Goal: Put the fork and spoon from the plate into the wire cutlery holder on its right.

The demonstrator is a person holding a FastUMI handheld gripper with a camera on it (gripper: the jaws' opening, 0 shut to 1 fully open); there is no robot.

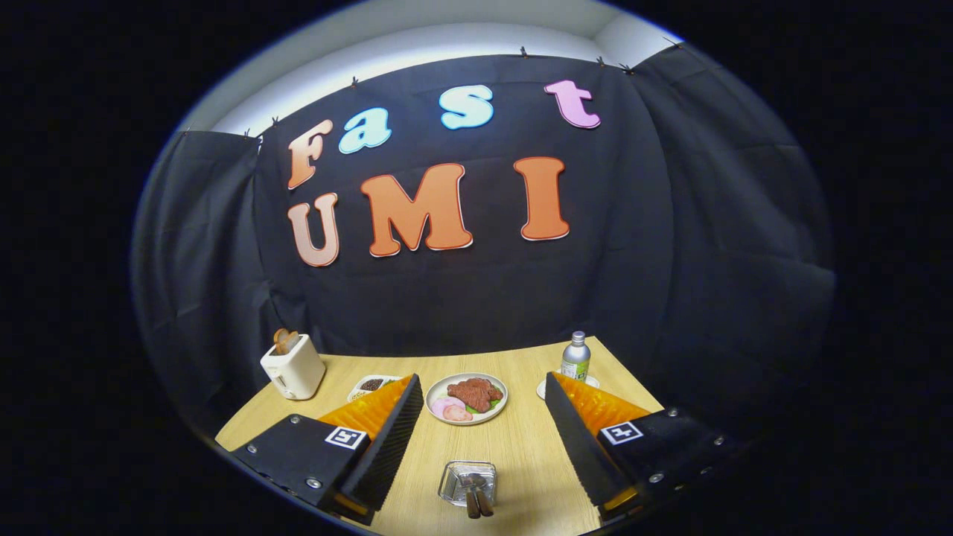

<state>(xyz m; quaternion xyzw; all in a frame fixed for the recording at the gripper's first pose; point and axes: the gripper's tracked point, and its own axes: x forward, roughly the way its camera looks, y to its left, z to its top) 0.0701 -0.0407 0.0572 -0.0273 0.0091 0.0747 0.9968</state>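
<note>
The wire cutlery holder (pixel 467 480) stands on the wooden table (pixel 521 447), low between my two fingers and close to me. Two brown handles (pixel 478 503) stick out of it side by side; I cannot tell fork from spoon by their hidden heads. Beyond the holder, just ahead of the fingertips, sits a round plate (pixel 439 413) with a piece of meat, pink slices and some green on it. My gripper (pixel 481 380) is open wide, above the table, and holds nothing.
A white toaster (pixel 292 367) with toast in it stands at the back left, a small dish of dark beans (pixel 371 385) beside it. A bottle (pixel 575 356) on a coaster stands at the back right. The black cloth wall closes the table's far side.
</note>
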